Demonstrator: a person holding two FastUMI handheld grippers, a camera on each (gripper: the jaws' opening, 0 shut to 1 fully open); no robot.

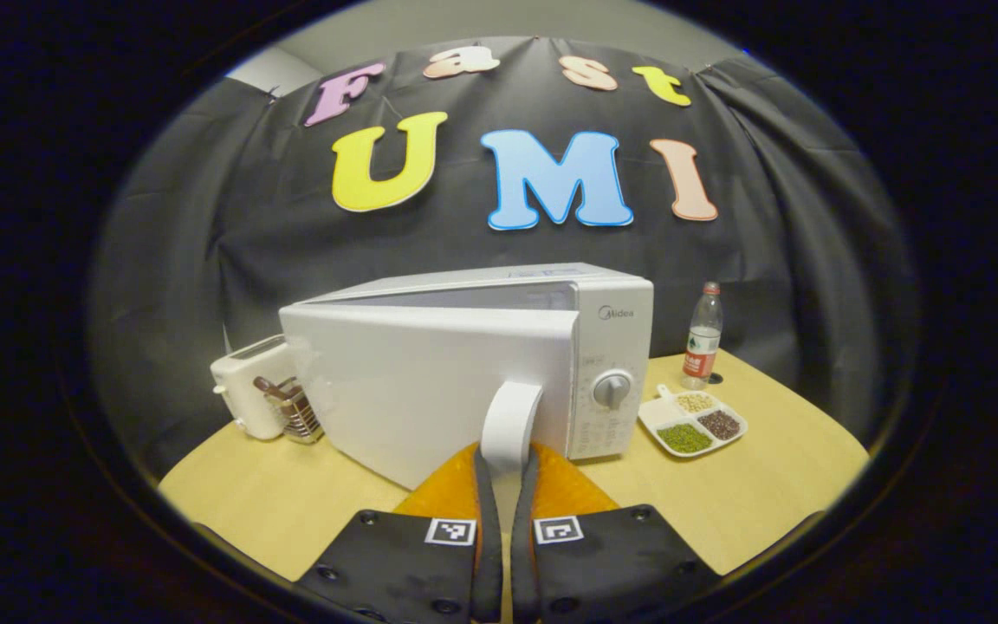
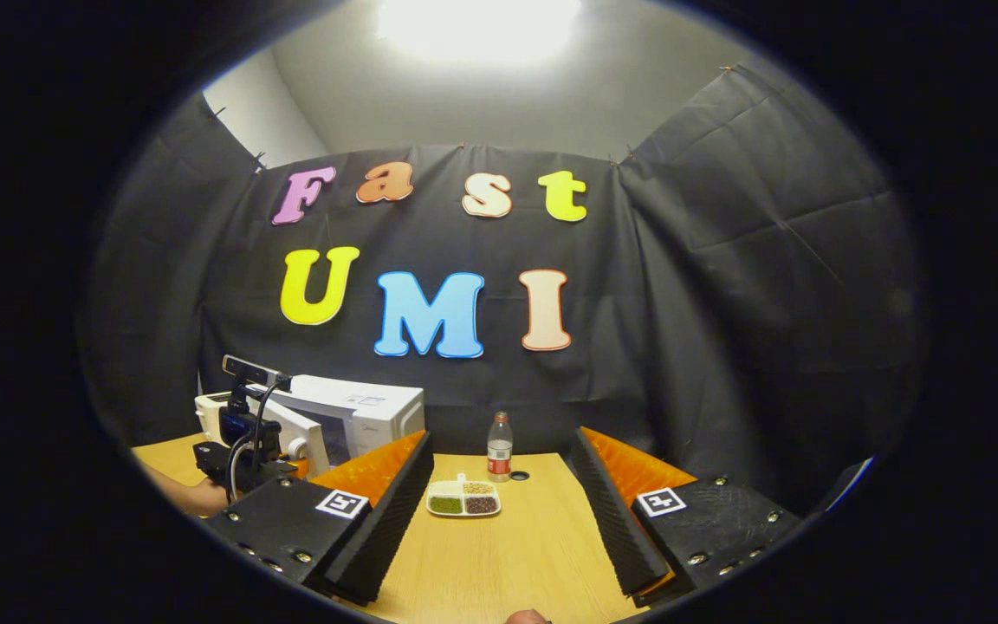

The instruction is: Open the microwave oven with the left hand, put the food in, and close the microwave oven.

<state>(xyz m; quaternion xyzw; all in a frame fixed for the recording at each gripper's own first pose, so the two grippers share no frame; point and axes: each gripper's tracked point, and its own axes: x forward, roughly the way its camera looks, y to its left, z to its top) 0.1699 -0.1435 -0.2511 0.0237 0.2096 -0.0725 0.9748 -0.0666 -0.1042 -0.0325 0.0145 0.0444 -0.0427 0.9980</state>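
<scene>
We have the left gripper clamped narrow on the white door handle of the microwave oven, whose door stands slightly ajar. The right gripper waits wide, empty, aimed at the three-compartment food tray beside a water bottle. The oven's panel reads "Midea".

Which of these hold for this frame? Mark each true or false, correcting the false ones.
1. The left gripper is shut on the microwave door handle. True.
2. The microwave door is fully closed. False: it is swung partly open.
3. The right gripper holds the food tray. False: its fingers are spread apart, the tray lies on the table.
4. A bottle stands behind the tray. True.
</scene>
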